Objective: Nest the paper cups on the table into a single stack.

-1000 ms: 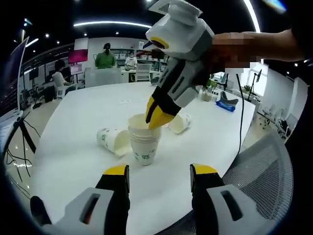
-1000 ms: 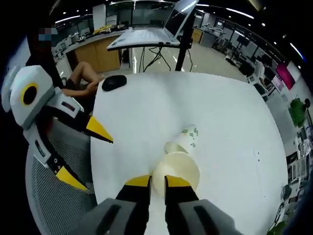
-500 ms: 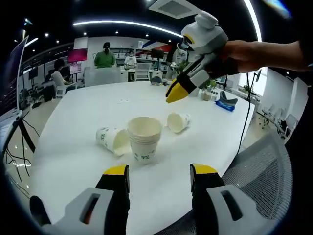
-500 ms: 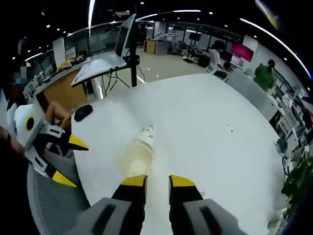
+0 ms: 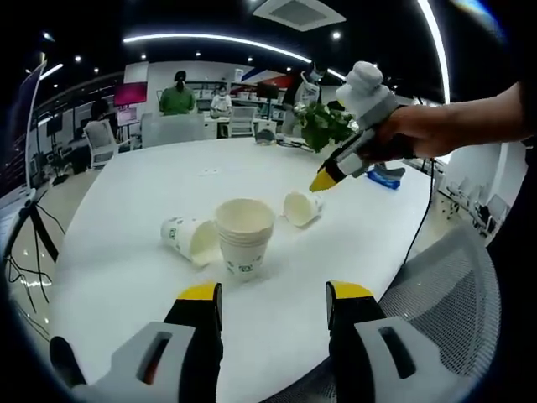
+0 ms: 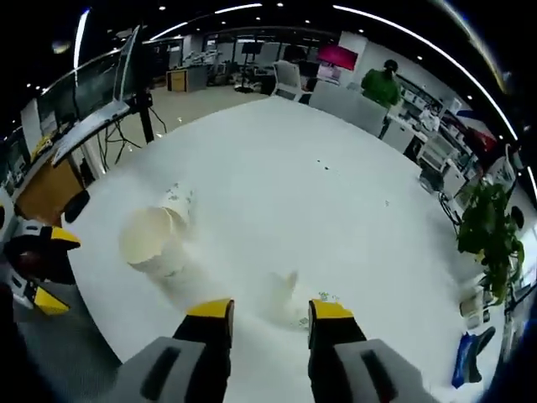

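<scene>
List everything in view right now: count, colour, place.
Cup stack: one, white with green print, upright mid-table.
Loose cups: two, white with green print, on their sides; one touching or nearly touching the stack, one farther back, under the right gripper.
Table: one, white, round.
Mesh chair: one, grey, at the near table edge.
Plant: one, green, far side of the table.
People: a few, one in green, seated in the background.
Right gripper: yellow tips, hand-held above the far cup, empty.
Left gripper: yellow tips, open, empty.
</scene>
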